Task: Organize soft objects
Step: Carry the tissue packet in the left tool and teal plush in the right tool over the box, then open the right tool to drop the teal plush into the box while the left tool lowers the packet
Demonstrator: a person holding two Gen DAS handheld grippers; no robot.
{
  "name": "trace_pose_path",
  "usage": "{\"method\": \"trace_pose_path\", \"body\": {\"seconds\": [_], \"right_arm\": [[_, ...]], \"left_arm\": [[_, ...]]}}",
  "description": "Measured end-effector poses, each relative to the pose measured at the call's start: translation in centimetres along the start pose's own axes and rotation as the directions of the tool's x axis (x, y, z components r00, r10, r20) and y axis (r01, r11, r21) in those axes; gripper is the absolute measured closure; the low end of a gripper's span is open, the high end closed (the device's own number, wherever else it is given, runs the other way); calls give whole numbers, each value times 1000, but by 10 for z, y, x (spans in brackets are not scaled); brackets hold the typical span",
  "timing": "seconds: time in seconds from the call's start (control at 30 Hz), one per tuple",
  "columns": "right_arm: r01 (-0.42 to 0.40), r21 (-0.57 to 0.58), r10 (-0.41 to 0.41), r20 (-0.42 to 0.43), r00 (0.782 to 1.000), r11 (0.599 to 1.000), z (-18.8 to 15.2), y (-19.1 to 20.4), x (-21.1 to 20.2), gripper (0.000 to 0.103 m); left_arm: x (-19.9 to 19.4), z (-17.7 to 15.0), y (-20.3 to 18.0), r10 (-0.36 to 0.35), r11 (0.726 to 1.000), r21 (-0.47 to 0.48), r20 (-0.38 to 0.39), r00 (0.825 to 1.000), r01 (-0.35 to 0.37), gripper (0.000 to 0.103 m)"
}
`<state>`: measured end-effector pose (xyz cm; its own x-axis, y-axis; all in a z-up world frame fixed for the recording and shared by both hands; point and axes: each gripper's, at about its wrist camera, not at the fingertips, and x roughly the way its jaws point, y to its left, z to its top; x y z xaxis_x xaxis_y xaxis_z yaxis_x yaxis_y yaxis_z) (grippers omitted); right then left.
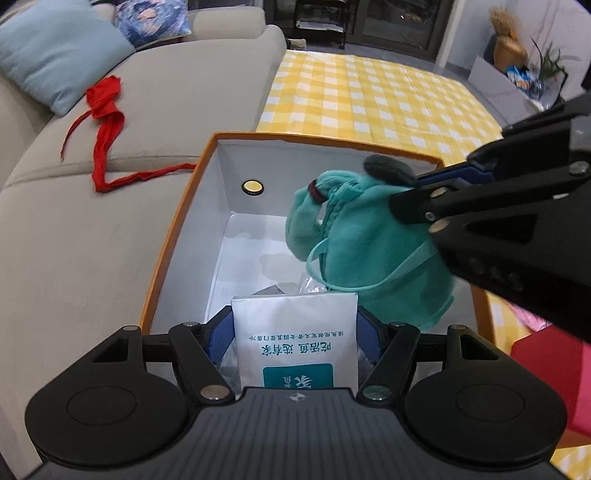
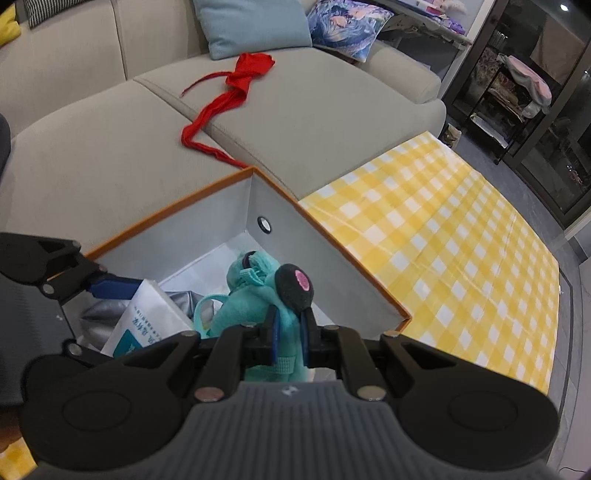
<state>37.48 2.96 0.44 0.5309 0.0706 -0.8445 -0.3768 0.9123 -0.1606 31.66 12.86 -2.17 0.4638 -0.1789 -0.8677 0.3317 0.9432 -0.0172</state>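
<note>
Right gripper (image 2: 287,341), blue pads clamped on the teal plush toy (image 2: 255,295), which hangs inside the open orange-rimmed storage box (image 2: 325,236); the toy's dark round ear (image 2: 294,287) with a pink centre rises just above the pads, and a teal strap loop (image 2: 207,306) hangs at its side. Left gripper (image 1: 295,336), jaws wide, gripping a white tissue packet (image 1: 295,332) printed with a teal label, held over the near end of the same box, just beside the plush toy. A crumpled silver foil bag (image 2: 99,314) lies on the white floor of the box under the packet. A round metal grommet (image 1: 253,186) marks the far wall. The box stands against a beige sofa (image 1: 92,240), on which lie a red scarf (image 1: 105,107), a light-blue cushion (image 1: 55,51) and a printed cushion (image 1: 151,18). A yellow checked mat (image 2: 443,240) covers the floor beside the box.
</note>
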Motion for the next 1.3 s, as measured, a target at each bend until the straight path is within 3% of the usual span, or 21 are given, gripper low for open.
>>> {"method": "trace_pose_path", "body": {"seconds": [0.6, 1.3], "right_arm": [[-33, -19, 31, -88, 996, 999, -4, -8, 63, 94], [-26, -23, 22, -163, 986, 999, -11, -19, 98, 94]], "left_arm": [[31, 5, 1, -41, 999, -27, -55, 998, 40, 25], [50, 6, 1, -81, 994, -76, -107, 991, 73, 24]]}}
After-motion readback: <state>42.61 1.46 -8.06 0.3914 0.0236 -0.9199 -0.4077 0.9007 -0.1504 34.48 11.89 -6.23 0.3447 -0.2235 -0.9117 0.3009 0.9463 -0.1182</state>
